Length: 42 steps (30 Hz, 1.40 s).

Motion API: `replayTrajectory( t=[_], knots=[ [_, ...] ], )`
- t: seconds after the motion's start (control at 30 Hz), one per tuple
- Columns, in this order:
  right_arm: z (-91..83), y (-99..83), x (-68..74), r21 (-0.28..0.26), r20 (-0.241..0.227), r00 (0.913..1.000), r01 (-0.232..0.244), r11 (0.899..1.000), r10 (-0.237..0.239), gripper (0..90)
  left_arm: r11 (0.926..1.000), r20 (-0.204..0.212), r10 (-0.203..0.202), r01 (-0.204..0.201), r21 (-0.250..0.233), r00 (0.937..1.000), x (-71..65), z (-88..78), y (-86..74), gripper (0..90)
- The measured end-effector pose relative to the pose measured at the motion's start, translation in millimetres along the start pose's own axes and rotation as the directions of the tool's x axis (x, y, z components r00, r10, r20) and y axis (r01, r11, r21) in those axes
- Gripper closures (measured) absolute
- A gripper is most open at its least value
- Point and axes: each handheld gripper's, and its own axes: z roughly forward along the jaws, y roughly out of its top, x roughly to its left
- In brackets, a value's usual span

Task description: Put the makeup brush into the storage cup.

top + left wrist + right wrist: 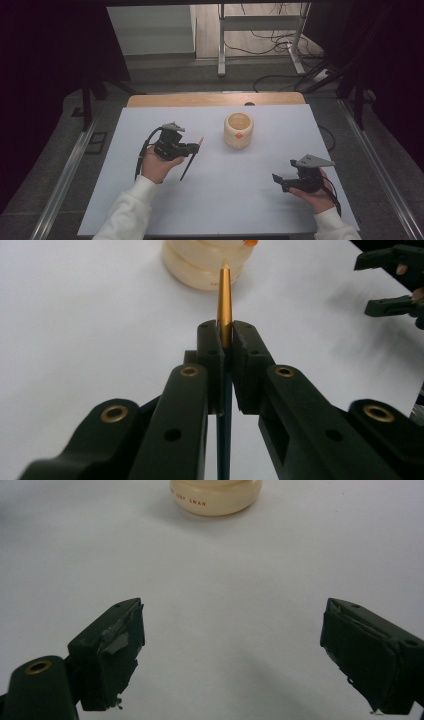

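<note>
Cream cup (238, 130): one. Left tongs (226, 340) clenched on one pencil (224, 300); right tongs (232, 650) released.

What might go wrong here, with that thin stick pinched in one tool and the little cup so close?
The left tool pinches the pencil on a short stretch only, so it may swivel or slip. Its tip points at the cup, which looks light; a push could tip or shove it. The right tool hangs open, apart from the cup, and cannot steady it.

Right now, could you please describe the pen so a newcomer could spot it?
On the white table, left of the cream cup, find the left claw. Clamped in it is the pen: thin, dark-barrelled, with a gold tapered end.
</note>
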Motion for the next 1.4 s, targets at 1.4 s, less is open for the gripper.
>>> replayTrajectory(
  t=[1.4],
  knots=[
    [1.6,2.9,6.1,-0.014,-0.031,0.9995,-0.008,1.0,0.007,11.2,0.9954,0.082,0.084,-0.08,-0.052,0.9931,-34.5,24.7,20.1,83.7]
  ],
)
